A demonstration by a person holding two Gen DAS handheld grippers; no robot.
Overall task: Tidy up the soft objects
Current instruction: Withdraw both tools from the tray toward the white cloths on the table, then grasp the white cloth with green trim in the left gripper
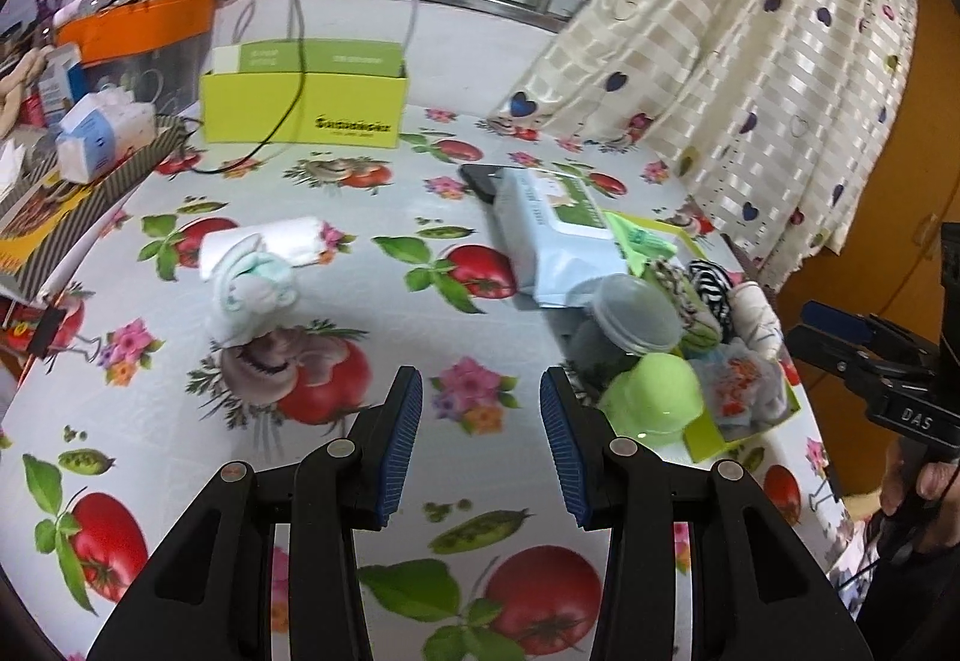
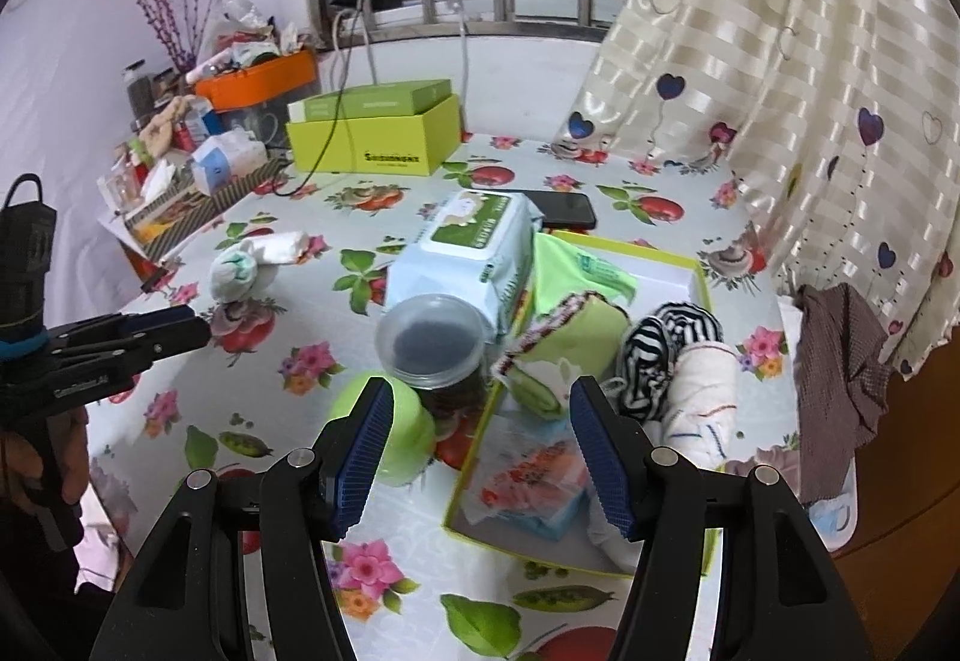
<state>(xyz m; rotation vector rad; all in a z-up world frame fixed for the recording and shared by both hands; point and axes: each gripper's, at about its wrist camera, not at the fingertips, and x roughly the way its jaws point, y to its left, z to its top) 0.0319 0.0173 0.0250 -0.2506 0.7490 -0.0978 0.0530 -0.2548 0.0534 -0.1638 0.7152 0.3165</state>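
A white and mint rolled cloth bundle point(image 1: 255, 277) lies alone on the floral tablecloth, ahead and left of my left gripper point(image 1: 480, 448), which is open and empty. A shallow green-rimmed tray point(image 2: 702, 274) holds several rolled soft items: a green cloth roll point(image 2: 576, 343), a black-and-white striped roll point(image 2: 666, 352), a white roll point(image 2: 702, 391) and a floral tissue pack point(image 2: 534, 484). My right gripper point(image 2: 480, 457) hovers open over the tray's near end, nothing between its pads. The same bundle point(image 2: 240, 271) shows far left in the right wrist view.
A wet-wipes pack point(image 2: 474, 253) leans on the tray beside a lidded jar point(image 2: 432, 343) and a green cup point(image 2: 402, 433). A black phone point(image 2: 564, 211) lies behind. A lime box point(image 1: 306, 105), cables and clutter line the back left. A curtain point(image 1: 750, 60) hangs at right.
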